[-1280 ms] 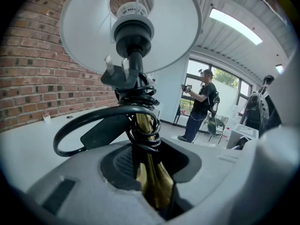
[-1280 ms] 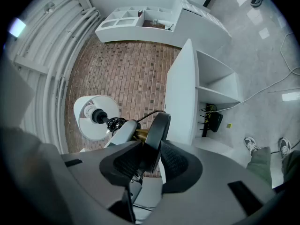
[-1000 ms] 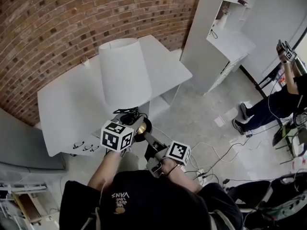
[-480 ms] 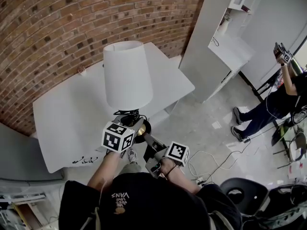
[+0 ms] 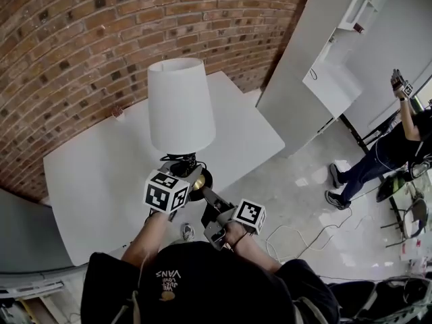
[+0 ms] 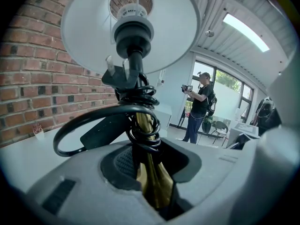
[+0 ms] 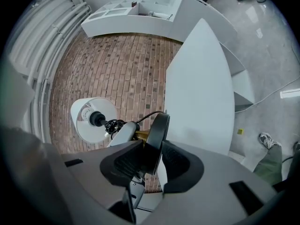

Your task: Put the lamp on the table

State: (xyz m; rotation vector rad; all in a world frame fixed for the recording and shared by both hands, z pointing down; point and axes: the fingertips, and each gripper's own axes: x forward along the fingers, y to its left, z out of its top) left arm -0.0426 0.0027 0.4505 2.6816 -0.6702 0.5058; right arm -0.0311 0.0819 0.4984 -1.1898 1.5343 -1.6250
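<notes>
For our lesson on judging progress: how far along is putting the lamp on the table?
Done: the lamp is lifted, at the white table's near edge. In hand: the left hand-held gripper clamps its brass stem; the right hand-held gripper, jaws closing, holds the rim of its black base. Left: set it down and release.

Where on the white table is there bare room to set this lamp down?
Nearly the whole table is bare: the wide stretch left of the lamp, between the brick wall and the near edge, and the corner toward the white cabinet. Only one small object stands by the wall. It is crowded on the floor to the right, where cables lie.
</notes>
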